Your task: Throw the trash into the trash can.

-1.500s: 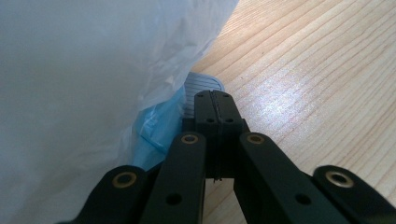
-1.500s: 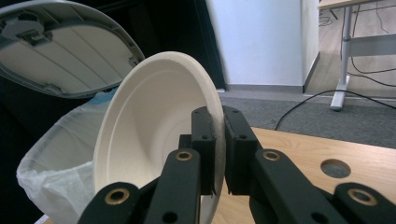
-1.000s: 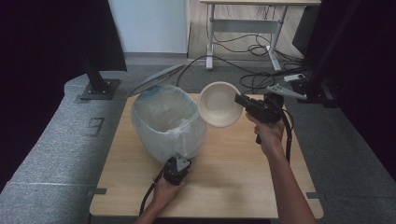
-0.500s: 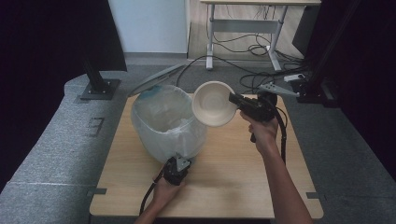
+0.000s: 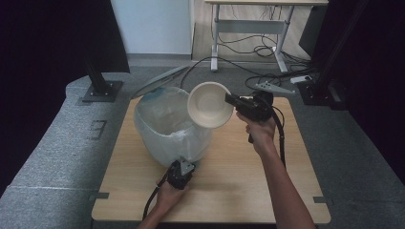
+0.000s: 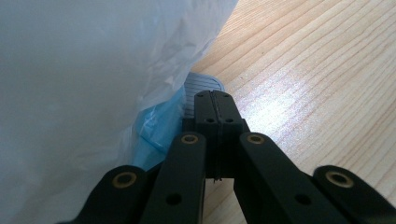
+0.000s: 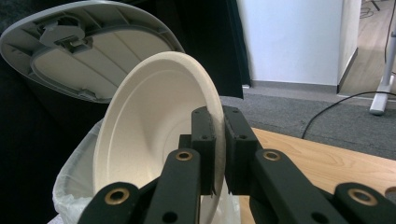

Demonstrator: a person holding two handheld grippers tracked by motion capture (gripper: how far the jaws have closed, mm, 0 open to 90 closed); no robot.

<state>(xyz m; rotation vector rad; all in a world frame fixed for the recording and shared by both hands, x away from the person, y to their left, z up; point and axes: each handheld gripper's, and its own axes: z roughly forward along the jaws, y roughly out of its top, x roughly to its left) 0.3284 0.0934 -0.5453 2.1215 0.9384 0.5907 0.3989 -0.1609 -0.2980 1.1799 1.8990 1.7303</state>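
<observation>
right gripper [image 5: 230,101] clamps the paper bowl [image 5: 208,104] by its rim, bowl tipped on edge over the lined bin [image 5: 165,131], hollow facing the camera. left gripper [image 6: 215,100] is closed, pinching the bin liner [image 6: 156,126] low at the bin's base. wooden table [image 5: 248,181], grey carpet, desk behind.

Soft daylight is washing over the pale wooden tabletop [image 5: 229,191] while the surroundings are lying in deep darkness. Glare is whitening the wood grain in the left gripper view, where the translucent white plastic bag [image 6: 84,93] is blurring close up.

A lined bin [image 5: 167,131] is set left of centre on the table [image 5: 286,191]; a bowl [image 5: 208,105] is held over its right rim, the lid [image 5: 157,82] behind.
</observation>
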